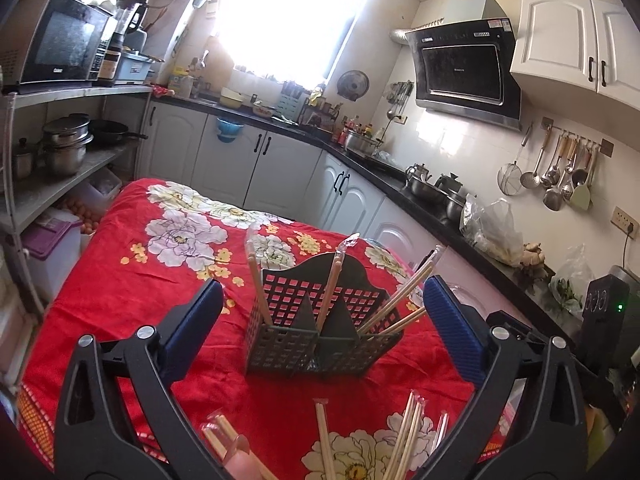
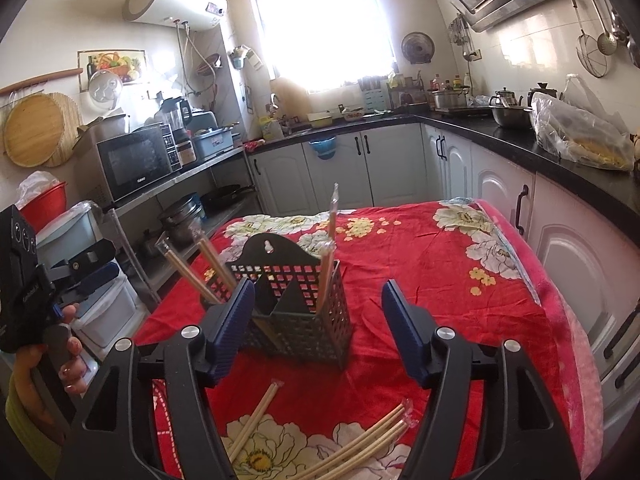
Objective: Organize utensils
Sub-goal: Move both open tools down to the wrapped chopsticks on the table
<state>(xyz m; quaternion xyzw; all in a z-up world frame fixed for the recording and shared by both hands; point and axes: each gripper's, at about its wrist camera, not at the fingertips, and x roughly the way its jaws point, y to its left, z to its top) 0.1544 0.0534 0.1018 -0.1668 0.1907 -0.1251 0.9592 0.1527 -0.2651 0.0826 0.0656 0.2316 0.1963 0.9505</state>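
Note:
A dark perforated utensil caddy (image 1: pixel 320 328) stands on the red floral tablecloth (image 1: pixel 140 280); it also shows in the right wrist view (image 2: pixel 296 312). Several wrapped chopstick pairs (image 1: pixel 336 280) stand in its compartments (image 2: pixel 326 272). More wrapped chopsticks (image 1: pixel 404 440) lie on the cloth near me (image 2: pixel 360 444). My left gripper (image 1: pixel 320 320) is open and empty, its jaws wide on either side of the caddy. My right gripper (image 2: pixel 318 320) is open and empty, just in front of the caddy. The left gripper also shows at the left edge of the right wrist view (image 2: pixel 92 280).
A black countertop (image 2: pixel 520 140) with pots and a plastic bag (image 2: pixel 576 128) runs along the right. A shelf with a microwave (image 2: pixel 136 160) and pans stands on the left. Storage bins (image 1: pixel 52 240) sit beside the table.

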